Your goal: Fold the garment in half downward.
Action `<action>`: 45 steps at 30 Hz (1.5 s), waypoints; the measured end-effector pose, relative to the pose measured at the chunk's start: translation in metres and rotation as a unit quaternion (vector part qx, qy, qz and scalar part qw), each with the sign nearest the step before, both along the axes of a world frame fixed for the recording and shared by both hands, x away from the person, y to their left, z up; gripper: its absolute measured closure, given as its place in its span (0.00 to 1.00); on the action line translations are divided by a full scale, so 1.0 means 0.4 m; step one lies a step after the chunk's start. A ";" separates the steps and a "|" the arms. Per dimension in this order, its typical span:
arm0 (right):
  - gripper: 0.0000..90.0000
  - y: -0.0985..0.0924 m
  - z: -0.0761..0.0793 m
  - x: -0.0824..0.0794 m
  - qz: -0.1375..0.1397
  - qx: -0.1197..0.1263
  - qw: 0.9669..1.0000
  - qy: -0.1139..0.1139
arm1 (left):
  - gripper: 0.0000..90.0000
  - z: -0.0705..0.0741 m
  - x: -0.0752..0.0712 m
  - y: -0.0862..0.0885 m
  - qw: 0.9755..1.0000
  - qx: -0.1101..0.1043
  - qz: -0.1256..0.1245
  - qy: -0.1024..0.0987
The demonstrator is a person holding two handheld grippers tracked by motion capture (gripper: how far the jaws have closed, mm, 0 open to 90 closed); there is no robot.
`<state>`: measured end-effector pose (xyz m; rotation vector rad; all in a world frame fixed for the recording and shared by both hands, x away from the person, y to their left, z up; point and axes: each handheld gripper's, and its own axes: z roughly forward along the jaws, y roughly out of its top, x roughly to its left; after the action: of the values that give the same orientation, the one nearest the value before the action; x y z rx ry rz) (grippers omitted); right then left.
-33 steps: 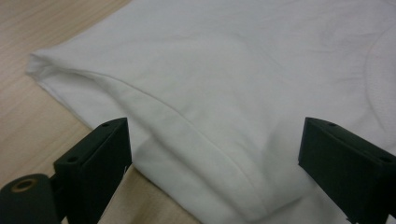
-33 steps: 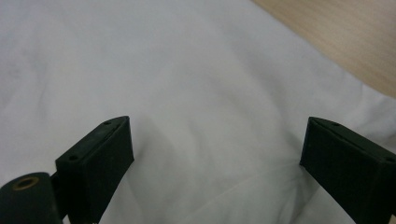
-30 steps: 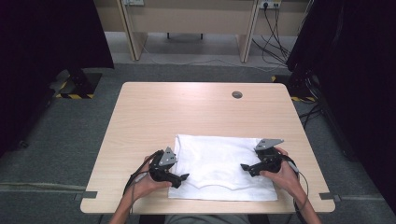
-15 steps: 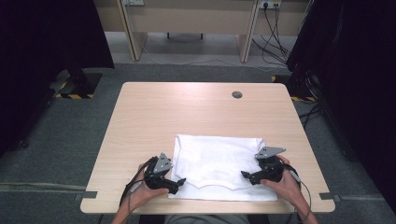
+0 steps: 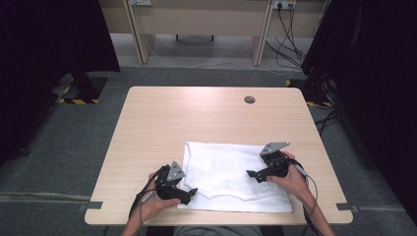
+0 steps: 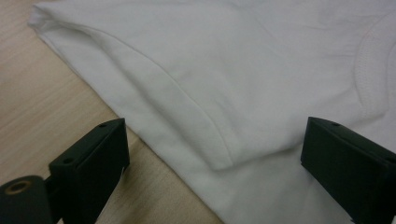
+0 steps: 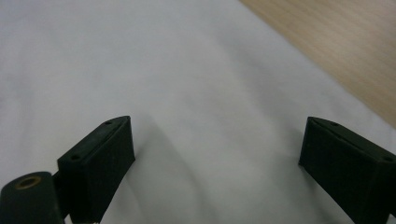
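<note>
Two black two-jaw grippers work here, one in each hand. The left gripper (image 5: 193, 191) has its blocky, matte jaws spread wide with nothing pinched between them; they straddle the near left corner of one folded white cotton T-shirt (image 5: 231, 174), where a soft sleeve fold (image 6: 201, 116) ends in a rounded hem. The ribbed, stitched neckline (image 6: 373, 74) curves at the edge of the left gripper view. The right gripper (image 5: 251, 174) also stands wide open, its jaws above smooth, plain cloth on the shirt's right part. The shirt lies flat as a rough rectangle on the near half of one pale wood-grain rectangular table (image 5: 196, 118), which has one round grey cable hole (image 5: 250, 100) near its far edge.
</note>
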<state>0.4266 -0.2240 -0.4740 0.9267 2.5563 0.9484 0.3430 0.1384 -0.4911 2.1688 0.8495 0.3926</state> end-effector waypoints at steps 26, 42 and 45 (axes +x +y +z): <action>0.08 -0.047 0.005 0.012 -0.054 0.005 0.998 -0.017 | 0.07 0.000 -0.002 0.000 1.000 -0.001 0.010 0.001; 0.07 -0.056 -0.001 -0.093 -0.058 0.050 0.997 -0.020 | 0.07 0.000 -0.002 0.000 1.000 -0.001 0.010 0.002; 0.07 -0.058 -0.002 -0.108 -0.055 0.050 0.997 -0.022 | 0.07 0.000 -0.002 0.000 1.000 -0.001 0.010 0.002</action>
<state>0.3836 -0.2471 -0.4750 1.0491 2.4144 1.0592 0.3421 0.1384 -0.4912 2.1615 0.8741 0.3989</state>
